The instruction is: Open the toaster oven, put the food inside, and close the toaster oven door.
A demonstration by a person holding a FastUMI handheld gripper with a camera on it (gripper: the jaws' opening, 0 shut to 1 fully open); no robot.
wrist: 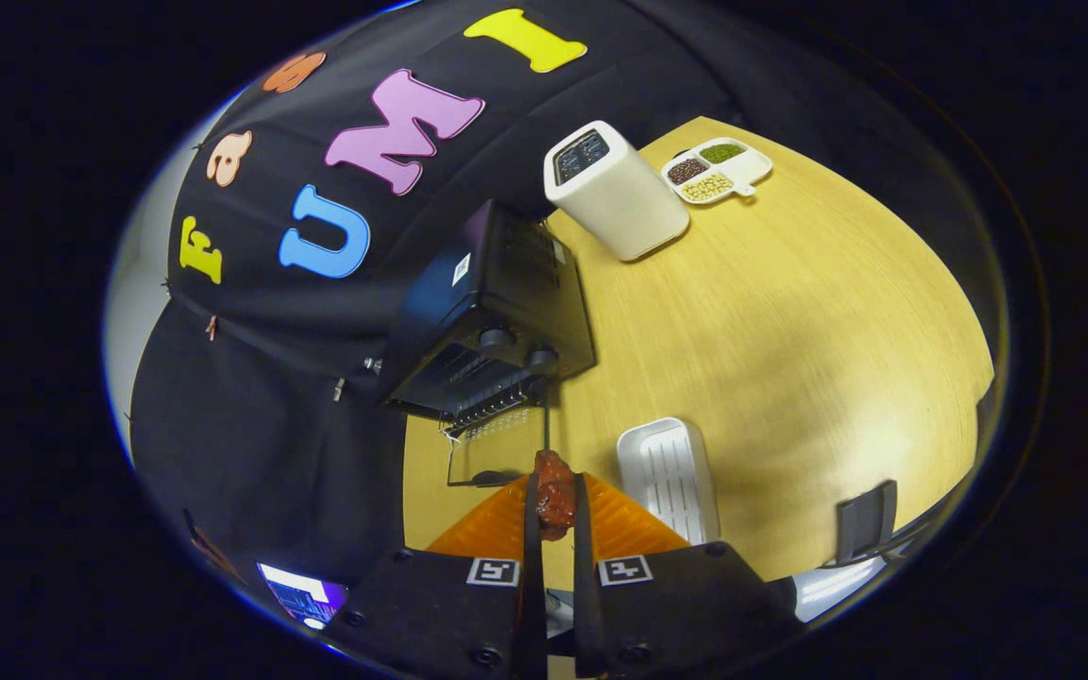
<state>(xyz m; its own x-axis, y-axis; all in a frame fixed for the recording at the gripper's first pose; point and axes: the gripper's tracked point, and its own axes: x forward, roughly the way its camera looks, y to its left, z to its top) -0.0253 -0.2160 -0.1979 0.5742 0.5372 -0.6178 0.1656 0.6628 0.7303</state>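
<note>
A reddish-brown piece of food (554, 499) is gripped between the two fingers of the tool (555, 515), the jaws drawn narrow and pressed on either side of it. Just beyond the fingertips, the black toaster oven (492, 316) is seen on the wooden worktop (790, 331) with its glass door (497, 453) dropped open. A white tray (671, 477) lies beside the fingers. Farther off, a white toaster (612, 189) and a divided dish (718, 170) of beans are seen.
</note>
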